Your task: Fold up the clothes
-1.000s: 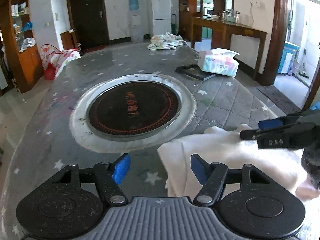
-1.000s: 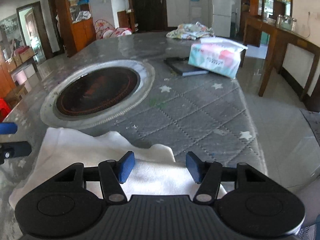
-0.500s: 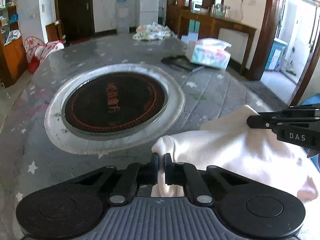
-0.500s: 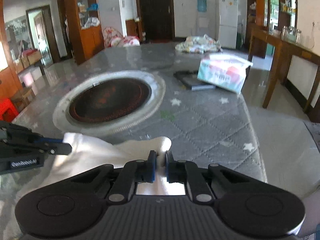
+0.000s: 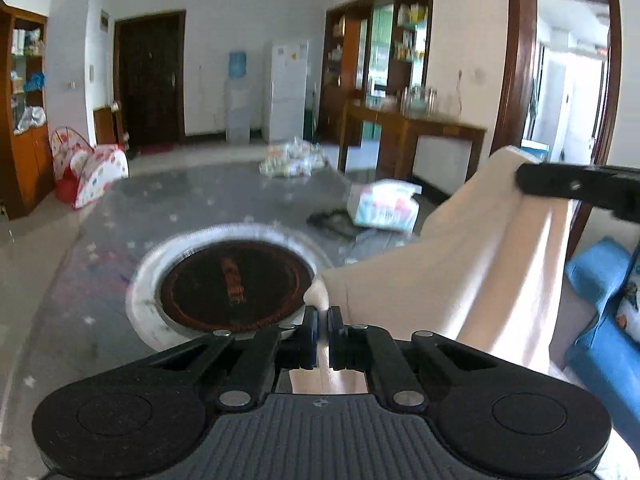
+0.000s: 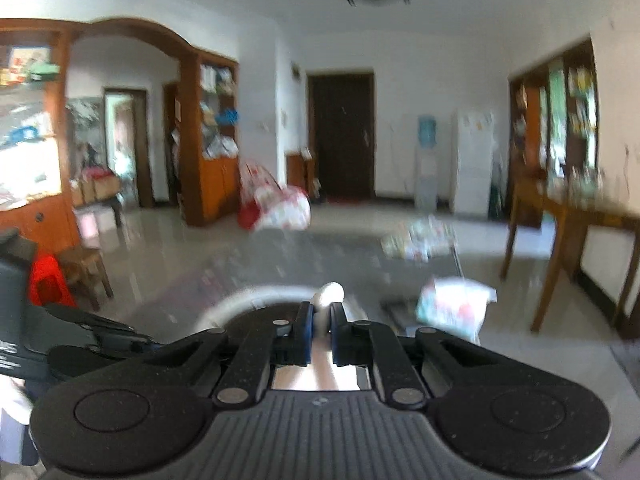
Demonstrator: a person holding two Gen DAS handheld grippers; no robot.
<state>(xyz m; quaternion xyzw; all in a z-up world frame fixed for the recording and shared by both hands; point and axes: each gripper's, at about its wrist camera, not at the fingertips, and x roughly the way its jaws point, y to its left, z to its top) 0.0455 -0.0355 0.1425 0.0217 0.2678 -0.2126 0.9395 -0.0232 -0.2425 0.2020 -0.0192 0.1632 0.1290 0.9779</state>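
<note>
Left wrist view: we lift the cream garment [image 5: 472,264] above the worktop [image 5: 120,248], left hand-held gripper [image 5: 320,330] and right hand-held gripper [image 6: 319,330] each clenched on its edge; soft, light, best gripped at corners.

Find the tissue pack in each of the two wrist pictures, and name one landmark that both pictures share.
Left wrist: the tissue pack lies right of centre, on the table beyond the round burner.
Right wrist: the tissue pack is lower right, just right of the gripper fingers, blurred.
Shared landmark: the white fridge by the far wall.
</note>
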